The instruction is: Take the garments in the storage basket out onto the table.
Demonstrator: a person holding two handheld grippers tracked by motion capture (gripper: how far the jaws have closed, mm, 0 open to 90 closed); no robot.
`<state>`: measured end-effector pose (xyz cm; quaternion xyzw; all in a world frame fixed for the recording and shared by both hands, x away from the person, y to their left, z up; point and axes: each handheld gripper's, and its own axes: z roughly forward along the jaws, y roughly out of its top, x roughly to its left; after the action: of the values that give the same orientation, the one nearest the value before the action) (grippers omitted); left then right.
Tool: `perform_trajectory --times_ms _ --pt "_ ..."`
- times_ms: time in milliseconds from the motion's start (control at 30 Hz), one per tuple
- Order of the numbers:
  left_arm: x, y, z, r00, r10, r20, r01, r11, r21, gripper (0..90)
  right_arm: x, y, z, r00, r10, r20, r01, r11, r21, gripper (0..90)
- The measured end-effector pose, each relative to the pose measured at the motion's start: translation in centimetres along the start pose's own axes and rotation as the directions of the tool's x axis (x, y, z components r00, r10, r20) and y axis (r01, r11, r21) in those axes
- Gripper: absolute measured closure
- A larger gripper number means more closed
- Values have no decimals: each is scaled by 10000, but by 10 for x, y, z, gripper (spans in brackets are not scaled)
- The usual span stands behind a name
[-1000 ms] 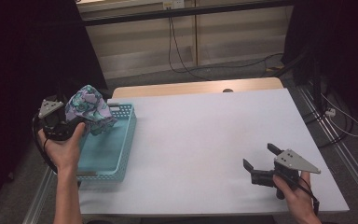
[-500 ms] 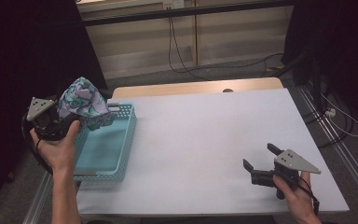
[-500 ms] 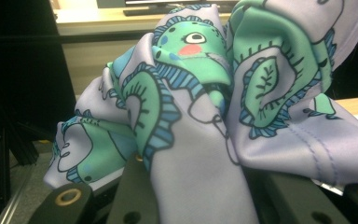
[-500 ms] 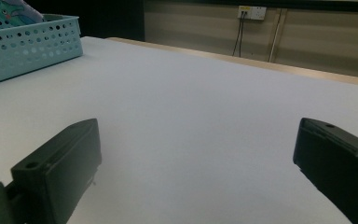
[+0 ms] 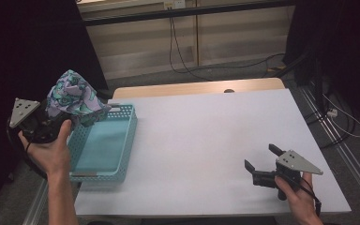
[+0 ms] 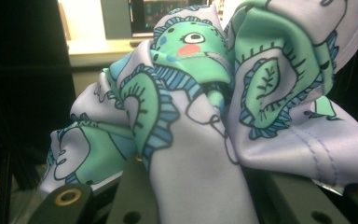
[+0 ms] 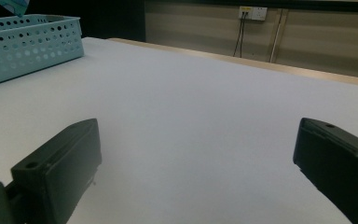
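Aloft, left gripper (image 5: 51, 123) clenching patterned cloth (image 5: 72, 97), right gripper (image 5: 262, 164) released, no legible writing

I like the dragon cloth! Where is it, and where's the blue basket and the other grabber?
dragon cloth (image 6: 191, 116), left gripper view, its bunched middle.
blue basket (image 5: 126, 138), high view, its right wall.
right gripper (image 5: 262, 158), high view, between its open jaws.

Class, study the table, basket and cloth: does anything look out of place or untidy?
Only the patterned cloth: bunched and crumpled in the left gripper, held above the teal basket's far-left corner rather than in it.
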<state>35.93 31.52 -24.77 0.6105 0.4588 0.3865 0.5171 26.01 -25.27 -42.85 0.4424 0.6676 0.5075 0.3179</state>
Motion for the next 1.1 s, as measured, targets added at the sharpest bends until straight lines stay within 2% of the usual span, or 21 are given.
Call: perform_trajectory --times_ms 133,233,367,533,633,867,1100 --pt "-4 5 -7 9999 98 57 -97 9996 -275 711 0 0 0 10000 -18 20 18 10000 -8 5" --pt "-7 9 -11 9996 80 285 -68 9991 -409 711 0 0 0 10000 -12 7 12 10000 -16 5" --pt "-12 12 -13 9987 288 419 -266 9983 -516 711 0 0 0 10000 -10 -3 10 10000 -10 5" --pt "-17 14 -13 9969 458 645 -422 9975 -562 710 0 0 0 10000 -21 15 21 10000 -14 5" --pt "-22 16 -13 9970 459 623 -426 9976 -544 710 0 0 0 10000 -27 24 27 10000 5 5" --pt "-34 22 -15 9947 523 882 -479 9975 -520 710 0 0 0 10000 -55 13 55 10000 -15 5" --pt "-47 30 -17 9881 729 1353 -654 9961 -589 710 1 0 1 10000 -39 -28 39 10000 0 5"
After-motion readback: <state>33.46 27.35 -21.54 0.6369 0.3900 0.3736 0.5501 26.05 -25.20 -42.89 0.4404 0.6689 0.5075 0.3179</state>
